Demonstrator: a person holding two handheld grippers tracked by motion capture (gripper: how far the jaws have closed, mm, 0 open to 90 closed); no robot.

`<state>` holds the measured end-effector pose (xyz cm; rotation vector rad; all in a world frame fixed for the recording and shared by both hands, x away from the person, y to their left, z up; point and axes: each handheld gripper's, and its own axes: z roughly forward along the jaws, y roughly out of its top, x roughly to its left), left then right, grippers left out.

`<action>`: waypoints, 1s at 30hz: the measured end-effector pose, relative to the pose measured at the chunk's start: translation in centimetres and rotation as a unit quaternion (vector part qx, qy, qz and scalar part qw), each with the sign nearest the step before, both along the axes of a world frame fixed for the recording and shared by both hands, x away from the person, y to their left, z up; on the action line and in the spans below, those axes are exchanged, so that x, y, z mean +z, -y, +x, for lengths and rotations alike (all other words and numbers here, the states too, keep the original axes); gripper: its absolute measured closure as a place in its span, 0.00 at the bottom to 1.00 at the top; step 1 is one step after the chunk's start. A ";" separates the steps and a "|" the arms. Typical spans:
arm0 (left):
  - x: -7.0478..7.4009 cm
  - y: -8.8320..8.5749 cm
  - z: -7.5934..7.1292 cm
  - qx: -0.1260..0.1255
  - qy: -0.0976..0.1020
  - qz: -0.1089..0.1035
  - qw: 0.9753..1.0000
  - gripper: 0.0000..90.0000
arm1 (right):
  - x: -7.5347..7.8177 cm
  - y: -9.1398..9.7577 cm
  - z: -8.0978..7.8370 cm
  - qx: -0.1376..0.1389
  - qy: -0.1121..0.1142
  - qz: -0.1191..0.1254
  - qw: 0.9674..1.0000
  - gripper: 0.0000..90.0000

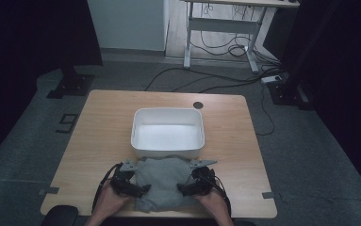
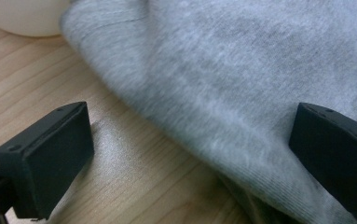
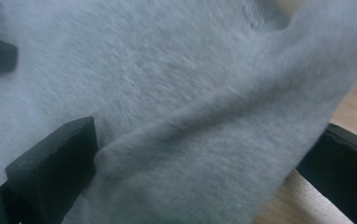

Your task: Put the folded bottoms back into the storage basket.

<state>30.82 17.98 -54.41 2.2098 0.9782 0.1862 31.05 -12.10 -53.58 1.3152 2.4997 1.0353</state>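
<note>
Grey cloth point(image 1: 161, 181): bunched at the desk's point(image 1: 102, 127) near edge, just before the white tub point(image 1: 167, 149). Left gripper point(image 1: 138, 188), right gripper point(image 1: 186, 189): jaws wide, flanking its sides.

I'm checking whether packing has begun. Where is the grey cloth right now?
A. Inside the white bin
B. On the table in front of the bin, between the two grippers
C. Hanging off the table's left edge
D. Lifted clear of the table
B. In the high view the cloth lies on the table on the near side of the bin, with the left gripper and right gripper at its sides.
</note>
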 end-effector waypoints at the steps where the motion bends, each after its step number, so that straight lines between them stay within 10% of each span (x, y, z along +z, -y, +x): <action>1: 0.0 0.2 -0.1 -0.004 0.005 0.010 1.000 0.00 | -0.3 -0.1 0.1 0.000 -0.007 0.000 1.000 0.02; 7: 0.0 1.4 -0.5 -0.030 0.025 0.042 0.998 0.02 | -0.4 -0.8 -0.3 0.020 0.014 -0.022 0.999 0.16; 16: 0.6 1.4 -1.1 -0.061 0.022 0.031 0.997 0.37 | 0.1 -1.0 -0.7 0.058 -0.003 0.002 0.998 0.62; 21: 0.6 1.3 -1.2 -0.091 -0.002 -0.008 0.996 0.80 | 0.1 -0.9 -0.8 0.063 -0.009 0.011 0.998 0.72; 30: 1.6 0.6 -1.2 -0.099 -0.001 -0.024 0.995 0.87 | 1.3 -0.8 -1.7 0.079 0.012 0.008 0.997 0.77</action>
